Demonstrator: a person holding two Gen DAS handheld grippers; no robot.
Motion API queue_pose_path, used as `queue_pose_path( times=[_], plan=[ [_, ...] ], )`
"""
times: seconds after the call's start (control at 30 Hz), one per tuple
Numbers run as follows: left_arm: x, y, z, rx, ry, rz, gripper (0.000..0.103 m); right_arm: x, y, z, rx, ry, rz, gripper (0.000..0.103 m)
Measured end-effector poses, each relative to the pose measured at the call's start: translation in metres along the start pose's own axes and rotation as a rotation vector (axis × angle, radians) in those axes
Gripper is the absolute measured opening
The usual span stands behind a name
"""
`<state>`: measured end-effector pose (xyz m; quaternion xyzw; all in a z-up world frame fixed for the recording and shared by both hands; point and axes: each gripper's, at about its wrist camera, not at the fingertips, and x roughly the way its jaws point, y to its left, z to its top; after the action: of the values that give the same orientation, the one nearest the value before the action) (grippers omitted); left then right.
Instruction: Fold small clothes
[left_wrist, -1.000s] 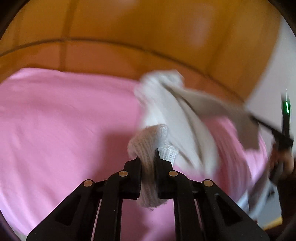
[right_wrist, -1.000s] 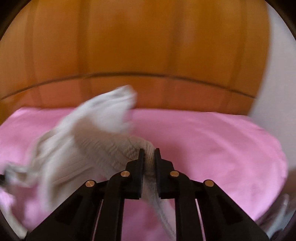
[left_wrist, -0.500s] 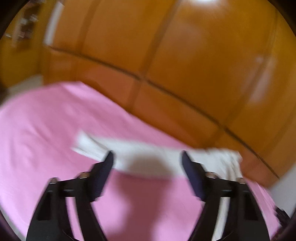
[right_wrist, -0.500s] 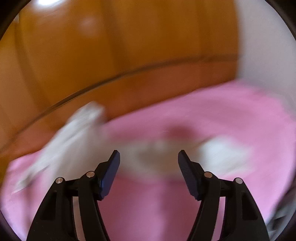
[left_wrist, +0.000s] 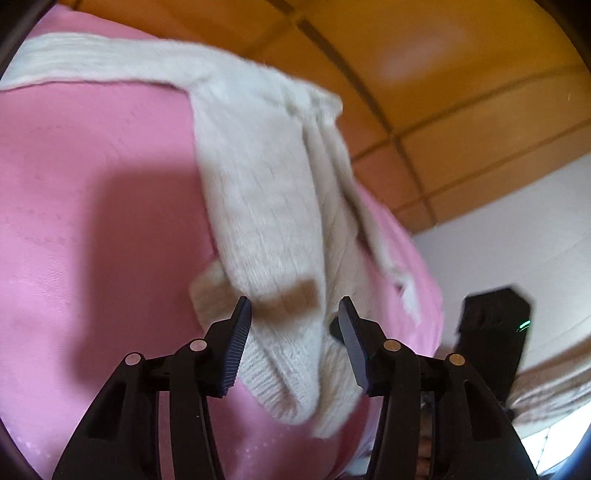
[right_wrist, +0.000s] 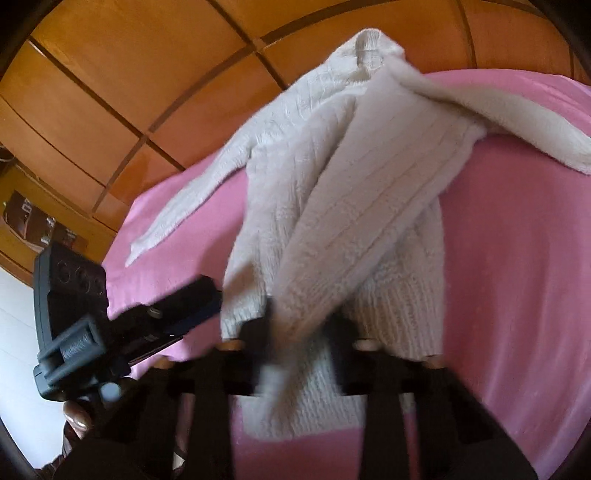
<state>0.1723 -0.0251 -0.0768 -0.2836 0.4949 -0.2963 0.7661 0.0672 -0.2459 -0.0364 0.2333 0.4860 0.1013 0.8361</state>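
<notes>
Cream knit sweater (left_wrist: 266, 192) lies crumpled toward twelve o'clock on the pink sheet (left_wrist: 92, 221), unfolded; left gripper (left_wrist: 295, 332) released, right gripper (right_wrist: 299, 332) spread, empty.

Pink bedsheet (left_wrist: 92, 177), glossy orange wooden panelling (right_wrist: 129, 74) behind, white wall (left_wrist: 517, 229) beside

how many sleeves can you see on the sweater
2. In the right wrist view, one sleeve trails left across the pink sheet; the other runs off to the right. Both spread from the sweater.

Fuzzy knit sweater (left_wrist: 258, 206) on smooth pink sheet (left_wrist: 92, 221).
</notes>
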Motion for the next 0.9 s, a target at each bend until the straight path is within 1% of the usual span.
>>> queue_pose_path(
  times=[0.03, 0.07, 0.1, 0.17, 0.23, 0.27, 0.33, 0.37, 0.4, 0.5, 0.57, 0.6, 0.67, 0.7, 0.73, 0.77, 0.8, 0.87, 0.9],
  plan=[
    [0.004, 0.0, -0.001, 0.005, 0.008, 0.022, 0.03, -0.003, 0.001, -0.001, -0.009, -0.008, -0.007, 0.008],
    [0.011, -0.001, -0.002, 0.002, 0.017, 0.04, 0.017, -0.01, -0.001, 0.003, -0.032, -0.028, -0.024, 0.007],
    [0.009, 0.003, -0.001, -0.009, 0.011, 0.044, 0.006, -0.02, -0.001, 0.003, -0.047, -0.04, -0.032, 0.007],
    [-0.002, 0.003, 0.0, -0.005, -0.029, 0.029, 0.005, -0.039, 0.0, 0.005, -0.065, -0.077, -0.039, 0.006],
    [-0.025, -0.009, 0.0, 0.035, -0.091, 0.022, 0.004, -0.078, 0.002, 0.01, -0.087, -0.147, -0.031, 0.006],
    [-0.042, -0.014, 0.001, 0.052, -0.12, 0.015, 0.003, -0.086, 0.002, 0.013, -0.095, -0.168, -0.033, 0.006],
    [-0.078, -0.026, 0.006, 0.091, -0.189, 0.017, 0.002, -0.127, 0.002, 0.017, -0.117, -0.247, -0.049, 0.005],
    [-0.091, -0.03, 0.015, 0.103, -0.219, 0.014, 0.002, -0.14, 0.001, 0.019, -0.12, -0.274, -0.047, 0.005],
    [-0.114, -0.035, 0.019, 0.112, -0.259, 0.006, 0.002, -0.155, 0.001, 0.02, -0.126, -0.305, -0.05, 0.005],
    [-0.173, -0.04, 0.015, 0.106, -0.341, -0.033, 0.002, -0.215, -0.002, 0.016, -0.125, -0.421, -0.055, 0.005],
    [-0.207, -0.042, 0.009, 0.103, -0.385, -0.044, 0.002, -0.24, -0.008, 0.011, -0.114, -0.46, -0.047, 0.005],
    [-0.226, -0.042, 0.001, 0.101, -0.402, -0.036, 0.002, -0.253, -0.013, 0.004, -0.106, -0.474, -0.045, 0.005],
    [-0.242, -0.036, -0.008, 0.082, -0.403, -0.017, 0.002, -0.267, -0.026, -0.01, -0.087, -0.467, -0.055, 0.005],
    [-0.243, -0.031, -0.018, 0.072, -0.39, 0.006, 0.002, -0.267, -0.035, -0.022, -0.077, -0.435, -0.068, 0.005],
    [-0.243, -0.025, -0.032, 0.067, -0.371, 0.049, 0.002, -0.264, -0.042, -0.031, -0.068, -0.406, -0.074, 0.005],
    [-0.243, -0.019, -0.042, 0.055, -0.352, 0.076, 0.002, -0.252, -0.05, -0.045, -0.061, -0.353, -0.087, 0.005],
    [-0.234, -0.005, -0.054, 0.021, -0.311, 0.106, 0.002, -0.237, -0.058, -0.058, -0.054, -0.297, -0.111, 0.005],
    [-0.217, 0.02, -0.079, -0.011, -0.252, 0.206, 0.002, -0.205, -0.075, -0.083, -0.026, -0.178, -0.153, 0.005],
    [-0.203, 0.038, -0.092, -0.048, -0.201, 0.249, 0.002, -0.182, -0.086, -0.099, -0.014, -0.105, -0.188, 0.005]
  ],
)
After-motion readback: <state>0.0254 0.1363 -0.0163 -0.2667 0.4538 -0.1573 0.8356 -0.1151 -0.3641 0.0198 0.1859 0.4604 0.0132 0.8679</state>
